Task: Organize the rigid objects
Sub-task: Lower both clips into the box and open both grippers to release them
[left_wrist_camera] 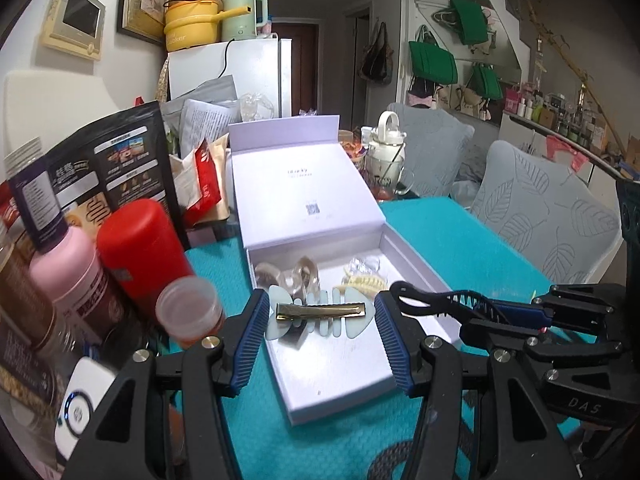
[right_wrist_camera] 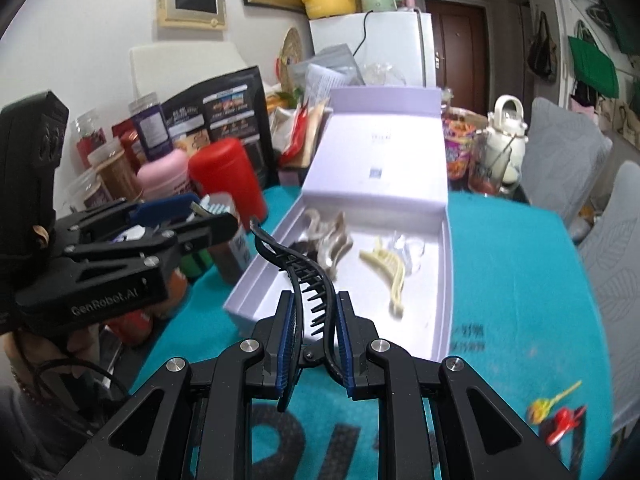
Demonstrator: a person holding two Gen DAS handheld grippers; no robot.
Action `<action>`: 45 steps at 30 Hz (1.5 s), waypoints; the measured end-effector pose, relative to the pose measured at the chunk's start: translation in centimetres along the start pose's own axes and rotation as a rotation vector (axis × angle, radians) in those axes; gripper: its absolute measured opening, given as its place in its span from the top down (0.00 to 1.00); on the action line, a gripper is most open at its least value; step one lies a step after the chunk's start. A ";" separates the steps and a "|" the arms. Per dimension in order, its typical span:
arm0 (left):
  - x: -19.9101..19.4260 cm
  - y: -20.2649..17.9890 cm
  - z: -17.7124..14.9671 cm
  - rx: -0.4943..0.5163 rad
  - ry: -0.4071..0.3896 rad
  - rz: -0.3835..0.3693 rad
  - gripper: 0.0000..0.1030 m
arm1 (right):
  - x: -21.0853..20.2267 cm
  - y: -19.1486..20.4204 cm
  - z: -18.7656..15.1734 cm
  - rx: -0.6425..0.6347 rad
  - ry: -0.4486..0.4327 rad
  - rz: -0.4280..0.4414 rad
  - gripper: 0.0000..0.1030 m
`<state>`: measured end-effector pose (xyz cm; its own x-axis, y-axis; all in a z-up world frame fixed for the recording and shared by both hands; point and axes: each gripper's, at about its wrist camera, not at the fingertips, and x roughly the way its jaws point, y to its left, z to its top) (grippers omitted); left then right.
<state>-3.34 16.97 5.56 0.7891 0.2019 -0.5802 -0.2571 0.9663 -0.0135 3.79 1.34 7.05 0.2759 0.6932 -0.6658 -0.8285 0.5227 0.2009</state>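
Note:
An open lavender box (left_wrist_camera: 416, 264) (right_wrist_camera: 450, 264) lies on the teal mat. Inside are clear and brownish hair claws (left_wrist_camera: 298, 276) (right_wrist_camera: 332, 240), a cream claw clip (left_wrist_camera: 362, 282) (right_wrist_camera: 390, 270) and a clear one (left_wrist_camera: 364, 265). A pale blue fishbone hair clip with a gold bar (left_wrist_camera: 320, 312) hangs between the open jaws of my left gripper (left_wrist_camera: 320, 320), over the box's near half. My right gripper (right_wrist_camera: 314, 320) (left_wrist_camera: 480, 308) is shut on a black claw clip (right_wrist_camera: 304, 272) (left_wrist_camera: 424, 300) at the box's near edge.
Jars, a red canister (left_wrist_camera: 140, 256) (right_wrist_camera: 228, 176), a pink bottle (left_wrist_camera: 68, 272) and snack bags crowd the left. A glass kettle (left_wrist_camera: 386, 148) (right_wrist_camera: 504, 140) stands behind the box. Grey chairs (left_wrist_camera: 540, 208) are on the right. A small red toy (right_wrist_camera: 560, 424) lies at the mat's right.

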 end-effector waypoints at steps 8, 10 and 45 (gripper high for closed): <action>2.6 0.5 3.0 -0.010 -0.017 -0.010 0.47 | 1.0 -1.8 3.5 -0.009 -0.028 -0.014 0.81; 3.1 0.5 3.7 -0.003 -0.029 -0.003 0.47 | 1.3 -2.3 4.2 -0.006 -0.033 -0.015 0.81; 16.7 1.2 5.7 -0.009 0.136 0.036 0.47 | 12.4 -9.1 7.2 0.051 0.074 -0.028 0.81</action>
<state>12.65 22.43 0.50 0.6965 0.2128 -0.6853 -0.2897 0.9571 0.0027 18.30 8.73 2.18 0.2604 0.6402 -0.7227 -0.7946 0.5674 0.2163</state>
